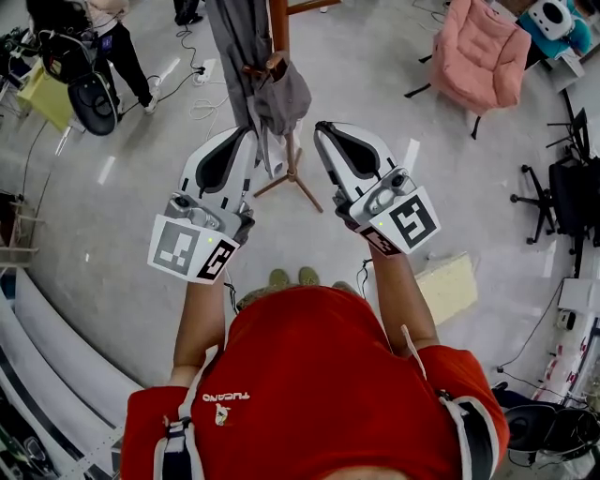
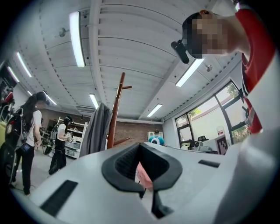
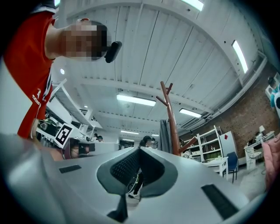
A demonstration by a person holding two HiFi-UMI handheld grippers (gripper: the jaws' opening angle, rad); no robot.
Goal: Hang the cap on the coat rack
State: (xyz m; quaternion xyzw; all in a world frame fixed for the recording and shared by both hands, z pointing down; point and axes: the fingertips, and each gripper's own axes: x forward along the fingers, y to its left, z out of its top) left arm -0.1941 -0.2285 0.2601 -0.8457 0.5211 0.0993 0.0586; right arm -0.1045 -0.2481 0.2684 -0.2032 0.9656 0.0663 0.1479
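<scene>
The wooden coat rack (image 1: 278,28) stands on the floor straight ahead, its tripod foot (image 1: 292,180) between my two grippers. A long grey coat (image 1: 234,47) hangs on it. A grey cap-like bundle (image 1: 286,96) hangs from a lower peg. My left gripper (image 1: 247,133) is shut, its tips just below and left of that bundle, apart from it. My right gripper (image 1: 323,127) is shut and empty, to the right of the rack. The left gripper view shows the rack (image 2: 116,111) and coat (image 2: 98,127) beyond the closed left gripper (image 2: 140,144). The right gripper view shows the rack (image 3: 171,118) past the closed right gripper (image 3: 140,148).
A pink padded chair (image 1: 478,52) stands at the back right and a black office chair (image 1: 562,197) at the right edge. A person (image 1: 117,47) with gear stands at the back left. Cables lie on the floor, and a pale foam board (image 1: 450,286) lies near my right arm.
</scene>
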